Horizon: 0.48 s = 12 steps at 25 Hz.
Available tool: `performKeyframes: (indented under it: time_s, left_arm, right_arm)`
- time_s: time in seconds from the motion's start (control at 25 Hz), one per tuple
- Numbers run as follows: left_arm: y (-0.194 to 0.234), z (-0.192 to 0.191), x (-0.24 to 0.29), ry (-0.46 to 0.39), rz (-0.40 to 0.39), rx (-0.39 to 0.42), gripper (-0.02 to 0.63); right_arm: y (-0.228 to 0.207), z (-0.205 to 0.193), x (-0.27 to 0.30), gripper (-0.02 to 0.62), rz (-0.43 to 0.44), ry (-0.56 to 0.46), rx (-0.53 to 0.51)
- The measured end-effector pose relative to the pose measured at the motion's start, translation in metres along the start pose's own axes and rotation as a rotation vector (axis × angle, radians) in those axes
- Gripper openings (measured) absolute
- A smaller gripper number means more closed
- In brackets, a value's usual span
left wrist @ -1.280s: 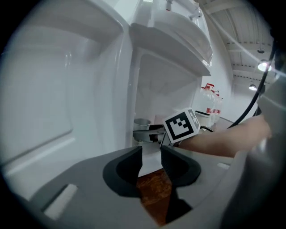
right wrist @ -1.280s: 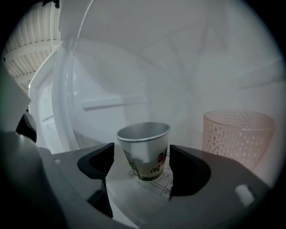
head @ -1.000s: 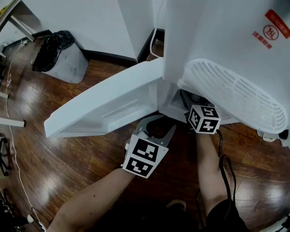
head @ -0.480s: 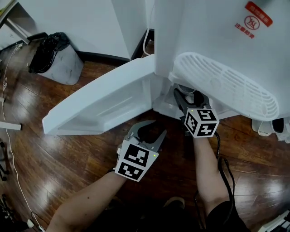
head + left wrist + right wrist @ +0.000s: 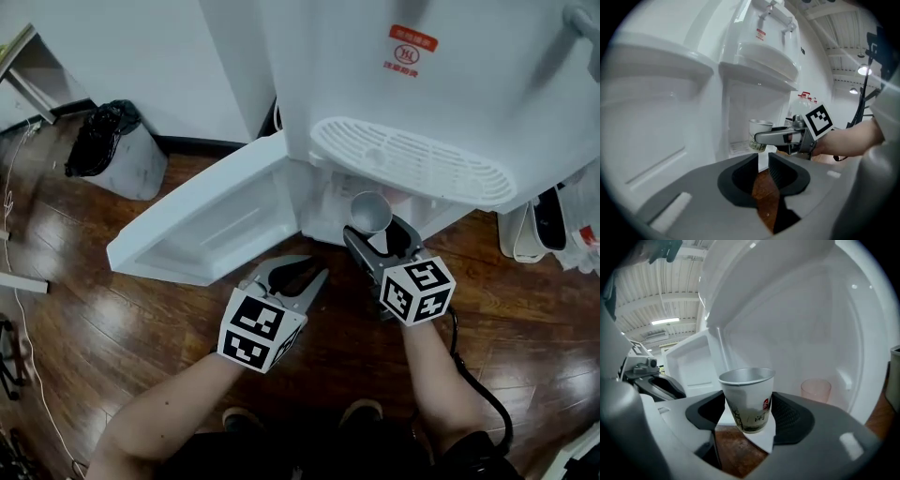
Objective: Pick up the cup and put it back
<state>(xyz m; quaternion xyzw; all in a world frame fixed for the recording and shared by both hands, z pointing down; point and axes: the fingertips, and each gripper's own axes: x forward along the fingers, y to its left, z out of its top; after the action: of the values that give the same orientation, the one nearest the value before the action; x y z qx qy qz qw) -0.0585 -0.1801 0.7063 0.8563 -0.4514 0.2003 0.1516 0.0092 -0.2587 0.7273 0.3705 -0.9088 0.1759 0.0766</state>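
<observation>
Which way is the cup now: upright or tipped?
Upright: the cup stands rim-up, pressed between the right gripper's jaws, which have just been closing.

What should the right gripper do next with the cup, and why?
Probably carry it back into the open cabinet and set it down. The right gripper, its jaws just closed, holds the paper cup upright in front of the cabinet, above the wood floor. The pick-up looks done, and only the return remains.
</observation>
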Motion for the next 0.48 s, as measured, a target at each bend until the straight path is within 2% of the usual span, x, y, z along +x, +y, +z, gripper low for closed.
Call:
performKeyframes:
  time_s: [0.12,0.32,0.48]
  left_arm:
    - [-0.007,0.027,-0.006,-0.043,-0.020,0.020,0.206]
    - [-0.010,0.066,-0.033,-0.092,-0.043,-0.020,0.212]
    - [-0.007,0.095,-0.067,-0.144,-0.042,-0.016,0.212]
  right_arm:
    - [0.020,0.023,-0.023,0.313,0.025,-0.013,-0.002]
    - [0.060,0.067,-0.063,0.313,0.073,-0.005,-0.016]
    - [0.095,0.105,-0.092,0.313,0.134,0.011,-0.087]
